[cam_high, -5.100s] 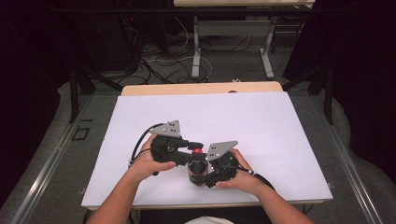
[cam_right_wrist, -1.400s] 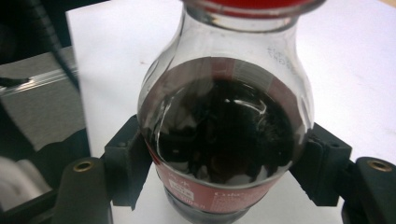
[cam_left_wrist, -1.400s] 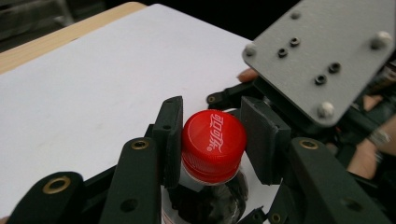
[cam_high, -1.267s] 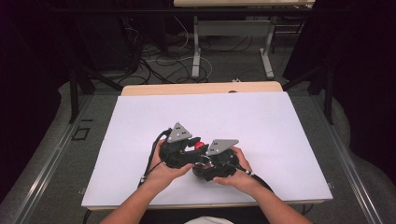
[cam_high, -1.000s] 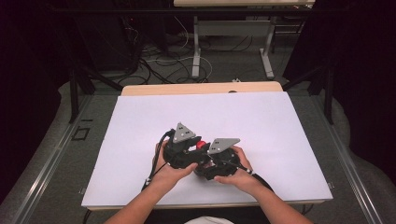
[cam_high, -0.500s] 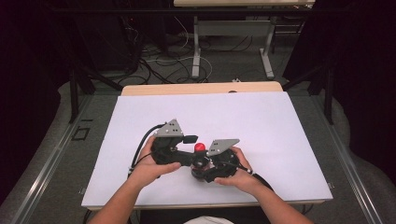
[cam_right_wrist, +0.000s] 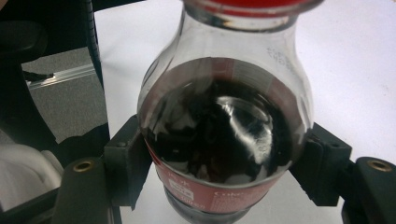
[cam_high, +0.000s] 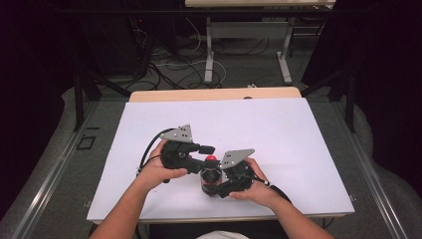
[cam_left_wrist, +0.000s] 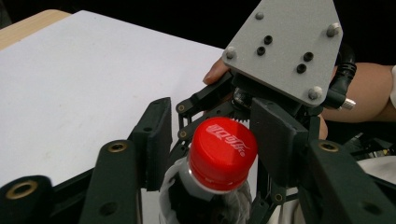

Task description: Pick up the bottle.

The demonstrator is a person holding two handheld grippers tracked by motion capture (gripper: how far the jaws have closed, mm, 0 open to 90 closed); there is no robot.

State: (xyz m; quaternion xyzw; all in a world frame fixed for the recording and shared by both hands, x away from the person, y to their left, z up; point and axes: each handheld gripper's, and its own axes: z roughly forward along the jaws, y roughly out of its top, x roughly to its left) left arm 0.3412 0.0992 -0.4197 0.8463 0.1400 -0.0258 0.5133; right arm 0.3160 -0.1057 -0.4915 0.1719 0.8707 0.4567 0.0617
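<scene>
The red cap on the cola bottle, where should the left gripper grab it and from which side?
Grip the red cap by its ribbed rim, one pad on each side, coming in level along the left gripper's present line. The cap is round and stands clear above the neck, while the right gripper clamps the bottle body below, steadying it, probably for a twist.

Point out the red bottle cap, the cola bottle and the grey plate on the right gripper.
red bottle cap point(cam_left_wrist: 222, 147): left gripper view, its top face.
cola bottle point(cam_right_wrist: 224, 126): right gripper view, its dark belly.
grey plate point(cam_left_wrist: 285, 44): left gripper view, its flat middle.
</scene>
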